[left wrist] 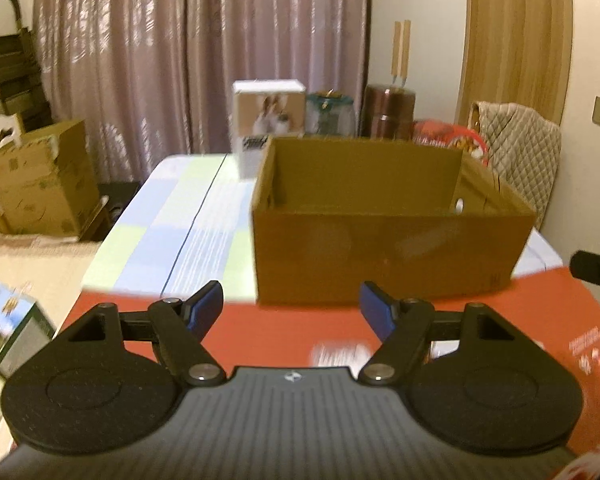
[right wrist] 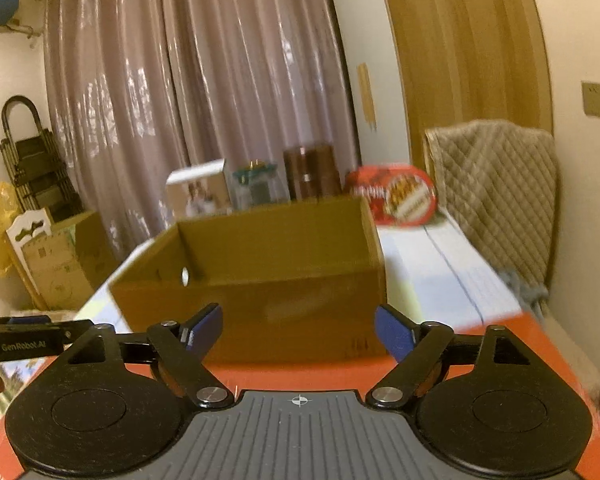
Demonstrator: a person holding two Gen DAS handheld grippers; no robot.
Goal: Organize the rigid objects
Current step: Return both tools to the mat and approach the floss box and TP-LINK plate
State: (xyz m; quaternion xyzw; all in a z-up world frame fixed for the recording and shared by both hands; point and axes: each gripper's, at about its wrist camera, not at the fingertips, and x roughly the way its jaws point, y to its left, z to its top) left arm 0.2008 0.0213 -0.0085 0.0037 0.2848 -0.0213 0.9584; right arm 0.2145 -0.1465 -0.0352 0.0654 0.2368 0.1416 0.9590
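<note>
An open brown cardboard box [left wrist: 384,248] stands on the table; it also shows in the right wrist view [right wrist: 260,276]. A flat red box [left wrist: 300,332] lies in front of it under both grippers, and shows in the right wrist view [right wrist: 300,376]. My left gripper [left wrist: 291,308] is open above the red box, holding nothing. My right gripper [right wrist: 298,330] is open above the red box, holding nothing. The right gripper's tip [left wrist: 596,274] shows at the right edge of the left wrist view; the left gripper [right wrist: 32,340] shows at the left of the right wrist view.
Behind the brown box stand a white rabbit-picture box [left wrist: 266,124], a glass jar [left wrist: 330,114], a brown canister [left wrist: 388,110] and a red round tin [right wrist: 392,194]. A quilted chair [right wrist: 496,184] is at the right. A green printed box [left wrist: 8,328] is at the left.
</note>
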